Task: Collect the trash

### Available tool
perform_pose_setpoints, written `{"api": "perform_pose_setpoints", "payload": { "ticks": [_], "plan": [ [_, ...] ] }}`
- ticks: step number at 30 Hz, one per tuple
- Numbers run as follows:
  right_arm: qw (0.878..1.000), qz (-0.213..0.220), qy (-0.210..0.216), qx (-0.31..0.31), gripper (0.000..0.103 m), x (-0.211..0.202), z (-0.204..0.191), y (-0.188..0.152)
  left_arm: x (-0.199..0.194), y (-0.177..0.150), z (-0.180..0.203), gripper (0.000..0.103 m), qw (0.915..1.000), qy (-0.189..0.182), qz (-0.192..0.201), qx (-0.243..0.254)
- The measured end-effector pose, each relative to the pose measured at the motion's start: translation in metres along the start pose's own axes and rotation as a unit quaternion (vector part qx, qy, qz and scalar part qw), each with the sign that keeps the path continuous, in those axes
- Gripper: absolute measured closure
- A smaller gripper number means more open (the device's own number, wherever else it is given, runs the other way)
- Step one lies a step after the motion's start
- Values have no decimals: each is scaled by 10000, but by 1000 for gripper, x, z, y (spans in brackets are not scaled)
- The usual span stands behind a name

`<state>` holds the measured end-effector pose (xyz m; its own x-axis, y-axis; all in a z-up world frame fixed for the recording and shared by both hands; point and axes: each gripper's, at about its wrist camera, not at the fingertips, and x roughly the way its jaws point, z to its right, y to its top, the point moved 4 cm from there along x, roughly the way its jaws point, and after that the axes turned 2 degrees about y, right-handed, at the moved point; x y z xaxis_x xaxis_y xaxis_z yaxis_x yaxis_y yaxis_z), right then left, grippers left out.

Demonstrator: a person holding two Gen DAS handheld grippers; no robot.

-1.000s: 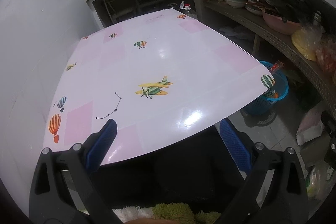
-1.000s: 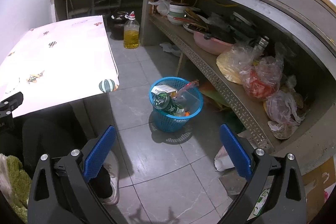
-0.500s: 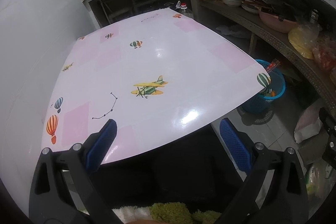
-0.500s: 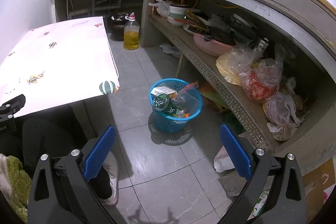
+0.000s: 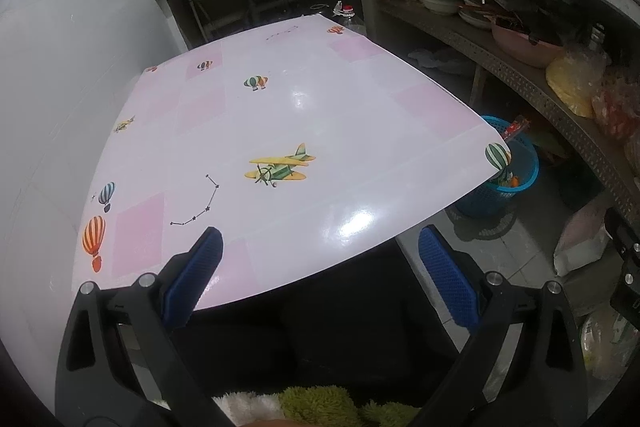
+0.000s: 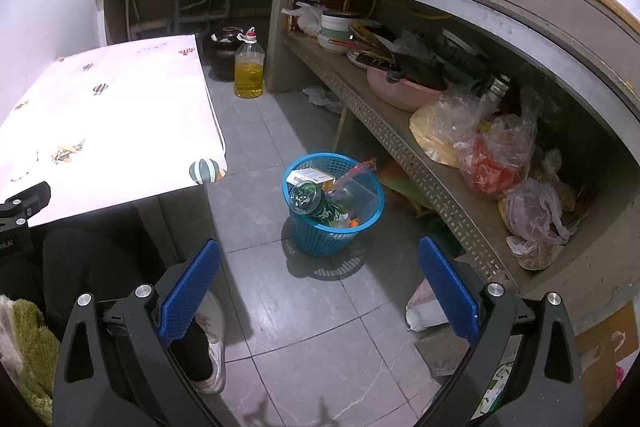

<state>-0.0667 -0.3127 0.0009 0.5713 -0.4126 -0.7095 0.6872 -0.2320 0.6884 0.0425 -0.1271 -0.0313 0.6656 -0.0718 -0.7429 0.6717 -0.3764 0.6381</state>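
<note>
Holding trash, round blue mesh basket on smooth tiles.

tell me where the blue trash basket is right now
The blue trash basket stands on the tiled floor in the right wrist view, between the table corner and the perforated shelf.

Left gripper: black plastic frame, angular arms with triangular cut-outs, silver round screws at joints, two fingers faced with blue textured pads.

Right gripper: same build; black frame, silver screws, blue dimpled pads on long flat fingers. Black mount block of other gripper at left edge of right wrist view, partial white lettering.

Worn: dark trousers, white shoe, fluffy green and white garment at lower edge.
</note>
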Motion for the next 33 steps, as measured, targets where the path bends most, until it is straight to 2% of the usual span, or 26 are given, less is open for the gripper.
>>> {"api": "perform_pose_setpoints", "payload": {
  "ticks": [33],
  "plan": [
    [10000,39,-24,-3,7,-4,0,6,0,0,-2,9,9999,-50,-39,-81]
  ]
}}
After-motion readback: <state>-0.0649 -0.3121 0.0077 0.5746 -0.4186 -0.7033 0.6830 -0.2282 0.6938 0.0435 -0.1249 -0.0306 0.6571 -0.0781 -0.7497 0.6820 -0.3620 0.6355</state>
